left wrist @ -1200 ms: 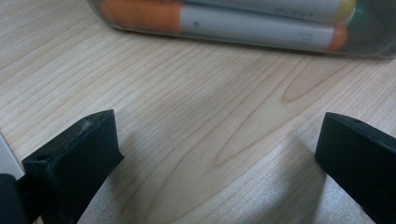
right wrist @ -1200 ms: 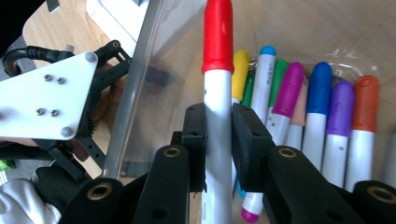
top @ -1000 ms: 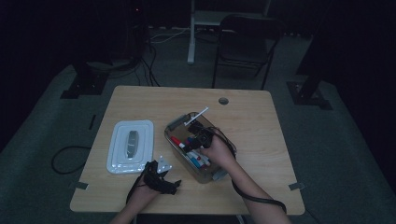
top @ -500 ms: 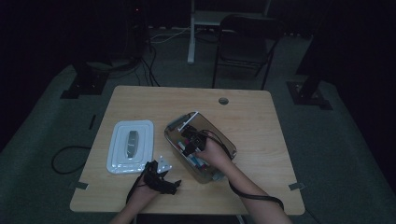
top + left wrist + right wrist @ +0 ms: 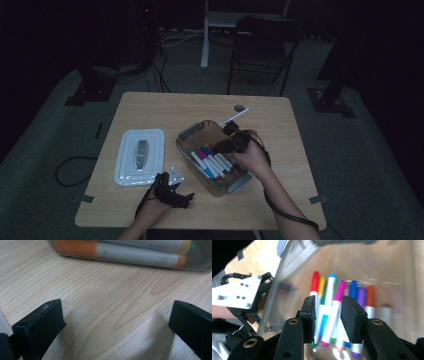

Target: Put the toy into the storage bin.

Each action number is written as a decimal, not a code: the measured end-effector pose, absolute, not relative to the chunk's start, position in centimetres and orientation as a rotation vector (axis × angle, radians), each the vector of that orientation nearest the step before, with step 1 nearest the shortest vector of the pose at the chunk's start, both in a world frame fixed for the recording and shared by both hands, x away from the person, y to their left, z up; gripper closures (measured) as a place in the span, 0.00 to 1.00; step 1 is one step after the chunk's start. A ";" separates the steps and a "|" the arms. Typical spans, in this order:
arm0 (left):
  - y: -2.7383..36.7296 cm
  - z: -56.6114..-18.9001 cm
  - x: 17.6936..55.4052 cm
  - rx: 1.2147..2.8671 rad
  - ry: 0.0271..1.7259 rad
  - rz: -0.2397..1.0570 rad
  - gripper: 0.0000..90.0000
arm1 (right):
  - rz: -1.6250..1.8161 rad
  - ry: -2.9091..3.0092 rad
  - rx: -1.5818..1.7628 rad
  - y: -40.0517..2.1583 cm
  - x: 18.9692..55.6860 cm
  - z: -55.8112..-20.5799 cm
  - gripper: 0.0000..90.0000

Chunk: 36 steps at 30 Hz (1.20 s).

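Several coloured markers (image 5: 329, 312) side by side in clear bin (image 5: 192, 134); right claw (image 5: 327, 315) slightly apart, just opening, empty; left claw (image 5: 112, 325) wide apart.

coloured markers (image 5: 210, 163), side by side, clear bin (image 5: 187, 134)

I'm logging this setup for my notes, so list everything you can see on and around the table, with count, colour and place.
table: one, light wood, centre of the high view
clear bin: one, see-through with grey latches, middle of the table
markers: about seven or more, white barrels with red, yellow, blue, green, pink, purple and orange caps, lying inside the bin
lid: one, white with a grey handle, flat on the table, apart from the bin
folding chair: one, dark, beyond the table
left gripper: one, black, jaws wide apart over bare wood beside the bin
right gripper: one, black, jaws just opening, nothing clamped, above the markers
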<state>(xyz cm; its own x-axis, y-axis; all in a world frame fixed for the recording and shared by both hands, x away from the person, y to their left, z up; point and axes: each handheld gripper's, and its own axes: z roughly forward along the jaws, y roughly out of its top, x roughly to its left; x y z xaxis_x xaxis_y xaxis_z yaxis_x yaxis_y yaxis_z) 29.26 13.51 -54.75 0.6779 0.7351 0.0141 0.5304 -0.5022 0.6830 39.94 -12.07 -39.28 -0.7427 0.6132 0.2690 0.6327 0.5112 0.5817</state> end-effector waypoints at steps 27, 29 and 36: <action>13.5 -54.8 29.3 2.227 0.969 0.398 0.00 | -0.943 -2.509 -1.385 -19.9 44.1 -49.1 0.64; 13.5 -54.8 29.3 2.227 0.968 0.397 0.00 | -0.905 -2.530 -1.370 -19.2 44.1 -49.6 0.66; 13.5 -54.8 29.3 2.229 0.968 0.399 0.00 | -0.824 -2.574 -1.373 -17.8 44.3 -50.8 0.65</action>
<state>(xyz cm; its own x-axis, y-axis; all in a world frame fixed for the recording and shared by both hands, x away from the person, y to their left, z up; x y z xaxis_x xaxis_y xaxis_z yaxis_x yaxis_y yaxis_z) 29.26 13.52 -54.75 0.6787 0.7342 0.0139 0.5307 -0.5035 0.6817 44.28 -17.84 -50.77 -0.5849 0.7371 0.3385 0.7967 0.4437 0.4104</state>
